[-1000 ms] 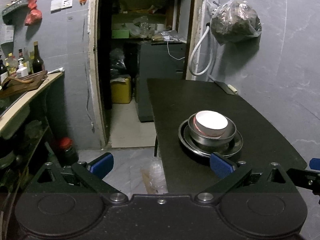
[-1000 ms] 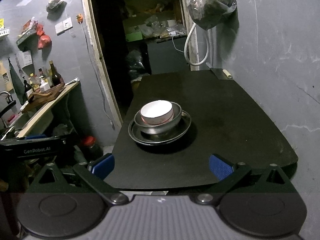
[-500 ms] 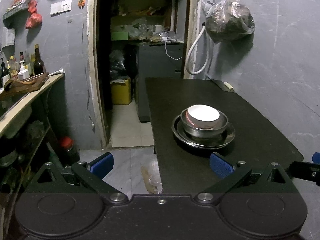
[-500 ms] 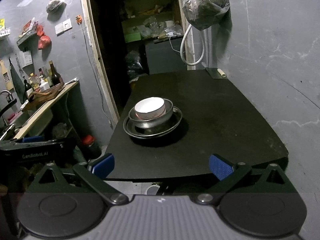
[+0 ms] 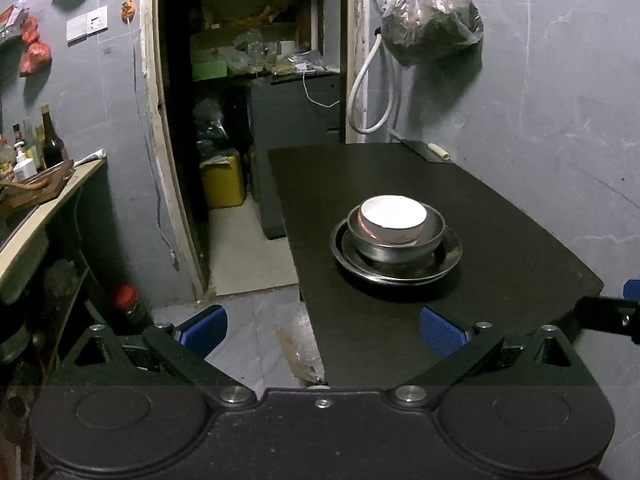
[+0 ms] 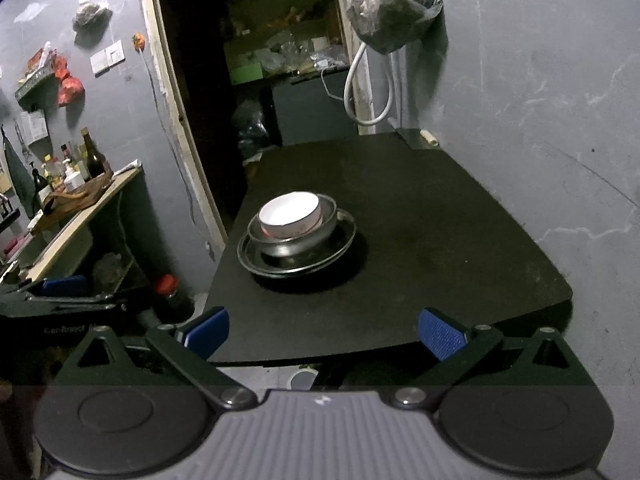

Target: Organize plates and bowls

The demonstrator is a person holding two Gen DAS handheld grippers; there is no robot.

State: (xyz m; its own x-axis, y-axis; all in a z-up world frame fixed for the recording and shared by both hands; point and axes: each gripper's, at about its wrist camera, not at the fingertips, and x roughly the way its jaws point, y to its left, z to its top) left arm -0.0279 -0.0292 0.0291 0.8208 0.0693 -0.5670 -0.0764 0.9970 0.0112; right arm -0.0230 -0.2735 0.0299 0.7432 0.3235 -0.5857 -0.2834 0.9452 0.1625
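A white bowl (image 5: pixel 393 220) sits inside a steel bowl (image 5: pixel 434 232), which stands on stacked steel plates (image 5: pixel 450 256) on the black table (image 5: pixel 500 240). The stack shows in the right wrist view too: white bowl (image 6: pixel 289 213), steel bowl (image 6: pixel 320 232), plates (image 6: pixel 344 246). My left gripper (image 5: pixel 322 328) is open and empty, held back from the table's near left corner. My right gripper (image 6: pixel 323 332) is open and empty, held off the table's near edge. Neither touches the stack.
A dark doorway (image 5: pixel 248 120) with a yellow canister (image 5: pixel 222 180) lies behind the table. A counter with bottles (image 5: pixel 44 148) stands at left. A plastic bag (image 5: pixel 432 28) hangs on the grey wall. A red-capped jar (image 5: pixel 124 300) sits on the floor.
Both grippers have drawn back from the table, so the stack looks smaller and farther. Both stay open and empty. The stack has not moved.
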